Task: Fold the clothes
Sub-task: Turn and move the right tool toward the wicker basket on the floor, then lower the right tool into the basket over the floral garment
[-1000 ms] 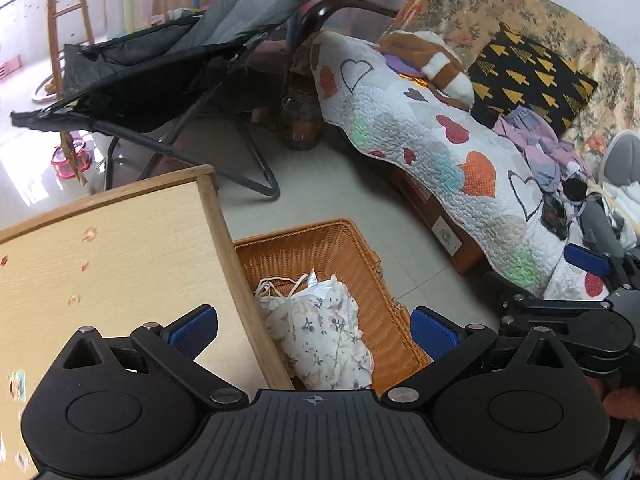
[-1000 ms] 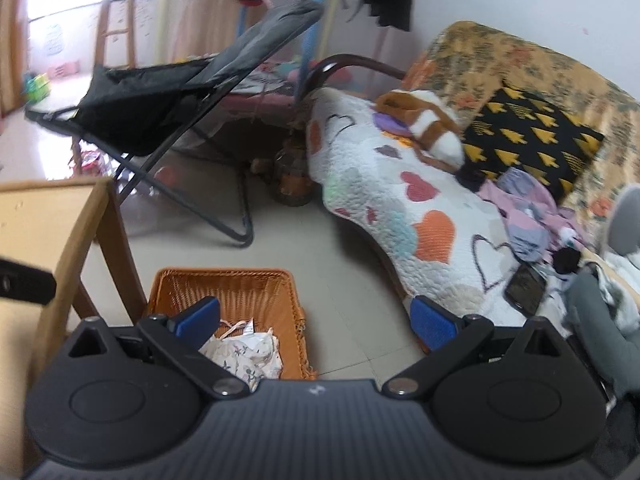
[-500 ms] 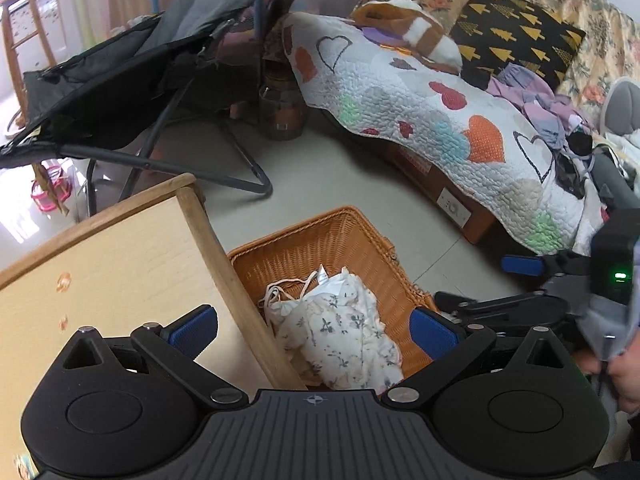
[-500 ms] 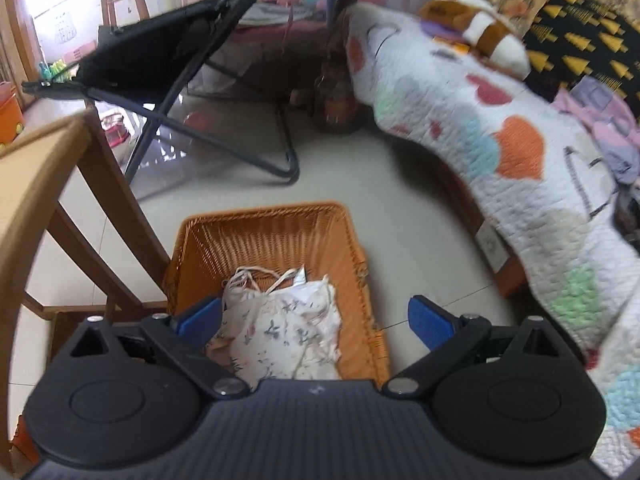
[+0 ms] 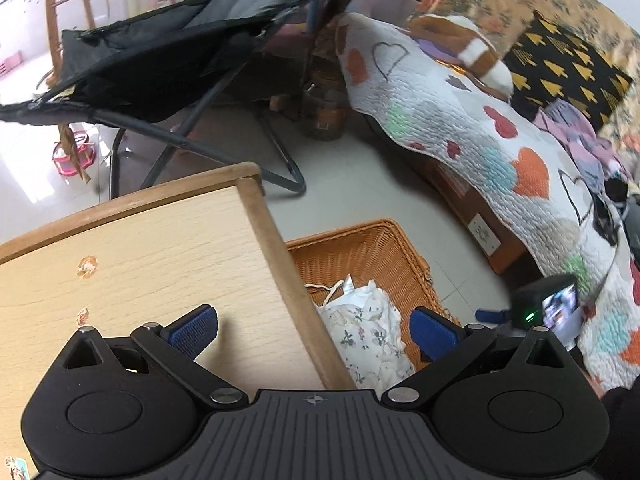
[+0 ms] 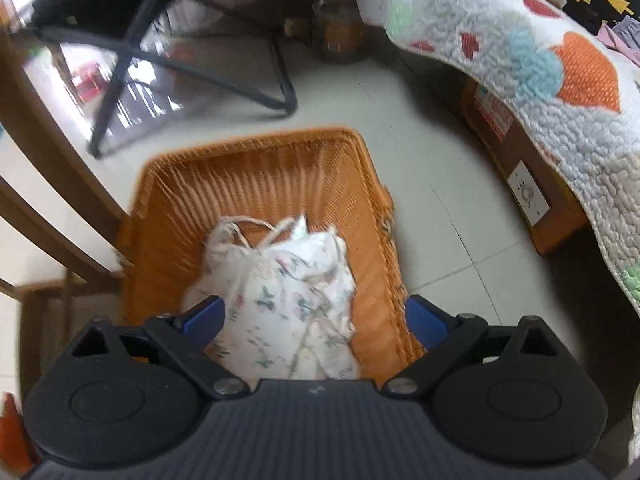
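Folding looks not yet begun: the floral garment [image 6: 288, 292] lies bunched in the orange basket [image 6: 256, 168] on the floor beside the bare bench [image 5: 160, 264], both right tongs [image 6: 314, 320] and left tongs [image 5: 312, 328] spread wide, holding nothing.

Daylight enters from the upper left, producing glare on the floor [image 5: 36, 168] in both views; the left wrist view is sharp, the right wrist view shows motion blur on the basket [image 6: 256, 168], and fisheye distortion curves and darkens all edges.
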`<state>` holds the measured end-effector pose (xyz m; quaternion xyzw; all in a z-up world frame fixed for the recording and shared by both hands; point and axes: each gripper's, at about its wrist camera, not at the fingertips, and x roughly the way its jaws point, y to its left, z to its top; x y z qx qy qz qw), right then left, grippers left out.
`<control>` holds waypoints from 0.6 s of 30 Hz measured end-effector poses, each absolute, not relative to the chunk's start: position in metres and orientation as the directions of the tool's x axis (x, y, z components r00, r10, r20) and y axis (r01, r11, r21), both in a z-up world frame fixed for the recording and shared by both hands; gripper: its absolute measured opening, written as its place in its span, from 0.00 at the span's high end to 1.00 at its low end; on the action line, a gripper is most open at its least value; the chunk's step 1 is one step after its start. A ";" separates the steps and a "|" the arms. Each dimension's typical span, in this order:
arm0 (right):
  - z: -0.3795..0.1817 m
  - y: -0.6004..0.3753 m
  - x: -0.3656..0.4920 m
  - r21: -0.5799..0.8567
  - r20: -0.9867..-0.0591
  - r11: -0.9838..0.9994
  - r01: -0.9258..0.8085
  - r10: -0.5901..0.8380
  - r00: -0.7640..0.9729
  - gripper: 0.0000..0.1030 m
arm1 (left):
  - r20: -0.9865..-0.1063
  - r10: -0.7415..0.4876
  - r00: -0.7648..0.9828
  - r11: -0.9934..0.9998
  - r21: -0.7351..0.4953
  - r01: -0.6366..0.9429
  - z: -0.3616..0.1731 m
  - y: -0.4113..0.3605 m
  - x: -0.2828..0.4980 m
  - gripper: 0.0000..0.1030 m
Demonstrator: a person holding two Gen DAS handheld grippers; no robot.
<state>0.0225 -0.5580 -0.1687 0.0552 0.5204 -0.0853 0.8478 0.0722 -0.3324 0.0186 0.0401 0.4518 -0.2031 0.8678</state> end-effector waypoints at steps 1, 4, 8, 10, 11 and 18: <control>-0.176 -0.558 0.024 0.002 -0.897 0.980 0.198 -0.086 0.434 0.06 | -0.800 -0.315 0.511 0.915 -0.114 0.386 0.018 -0.331 0.074 0.00; -0.196 -0.557 0.028 -0.004 -0.907 0.984 0.177 -0.078 0.414 0.06 | -0.802 -0.332 0.497 0.905 -0.122 0.408 0.015 -0.333 0.077 0.00; -0.223 -0.552 0.034 0.003 -0.915 0.990 0.139 -0.053 0.401 0.07 | -0.799 -0.364 0.479 0.876 -0.119 0.467 0.011 -0.343 0.075 0.00; -0.236 -0.549 0.038 0.007 -0.919 0.992 0.124 -0.042 0.392 0.09 | -0.797 -0.359 0.486 0.866 -0.090 0.493 0.009 -0.348 0.072 0.00; -0.243 -0.548 0.041 0.009 -0.921 0.994 0.112 -0.035 0.387 0.10 | -0.796 -0.356 0.490 0.861 -0.076 0.502 0.008 -0.350 0.071 0.00; -0.278 -0.540 0.056 -0.012 -0.939 0.998 0.063 -0.033 0.342 0.14 | -0.802 -0.335 0.495 0.854 -0.038 0.518 0.005 -0.352 0.072 0.00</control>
